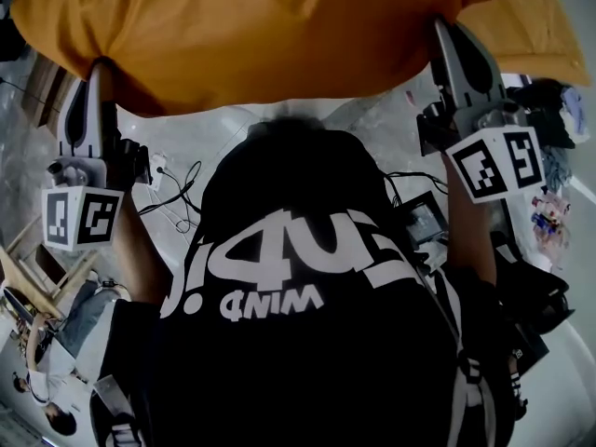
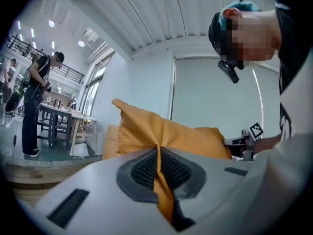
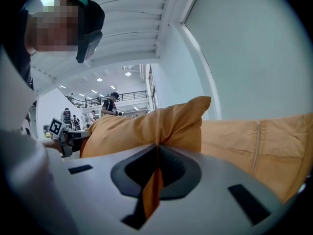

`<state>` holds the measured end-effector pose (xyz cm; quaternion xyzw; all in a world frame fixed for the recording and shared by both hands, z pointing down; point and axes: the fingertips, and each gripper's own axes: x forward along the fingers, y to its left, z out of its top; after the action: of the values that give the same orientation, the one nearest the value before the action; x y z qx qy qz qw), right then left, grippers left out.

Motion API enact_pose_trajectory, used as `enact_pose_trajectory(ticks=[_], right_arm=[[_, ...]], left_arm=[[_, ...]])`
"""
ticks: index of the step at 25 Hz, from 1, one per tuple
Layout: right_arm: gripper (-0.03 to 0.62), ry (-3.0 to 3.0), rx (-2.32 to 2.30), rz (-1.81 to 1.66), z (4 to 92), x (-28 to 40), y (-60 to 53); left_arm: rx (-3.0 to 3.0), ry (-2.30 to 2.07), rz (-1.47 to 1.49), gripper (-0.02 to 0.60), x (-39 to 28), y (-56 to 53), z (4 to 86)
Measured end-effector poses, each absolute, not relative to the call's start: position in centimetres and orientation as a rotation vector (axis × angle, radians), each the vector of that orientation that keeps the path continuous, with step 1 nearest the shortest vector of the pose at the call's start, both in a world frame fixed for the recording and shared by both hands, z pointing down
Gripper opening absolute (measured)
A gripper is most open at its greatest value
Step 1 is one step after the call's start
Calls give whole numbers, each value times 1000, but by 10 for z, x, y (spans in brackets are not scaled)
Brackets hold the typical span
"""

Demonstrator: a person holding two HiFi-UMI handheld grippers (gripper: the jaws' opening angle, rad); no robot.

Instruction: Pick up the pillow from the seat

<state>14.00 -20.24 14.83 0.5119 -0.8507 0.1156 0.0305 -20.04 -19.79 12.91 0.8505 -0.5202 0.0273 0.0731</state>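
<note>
Pillow (image 1: 270, 26) up in the air, pinched at both corners, left gripper (image 1: 96, 73) and right gripper (image 1: 445, 35) clamped on just thin fabric. Might slip free with any jerky swing.

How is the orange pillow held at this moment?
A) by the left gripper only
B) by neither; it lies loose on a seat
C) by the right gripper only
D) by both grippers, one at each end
D: the left gripper and the right gripper are each shut on a fold of fabric at opposite ends of the pillow.
</note>
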Motion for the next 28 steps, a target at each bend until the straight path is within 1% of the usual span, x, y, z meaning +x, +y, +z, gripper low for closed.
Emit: enact_pose_trajectory(ticks=[28], right_arm=[[28, -2619, 1569, 368, 156, 134, -195]], left_arm=[[2516, -1558, 104, 14, -206, -184, 138]])
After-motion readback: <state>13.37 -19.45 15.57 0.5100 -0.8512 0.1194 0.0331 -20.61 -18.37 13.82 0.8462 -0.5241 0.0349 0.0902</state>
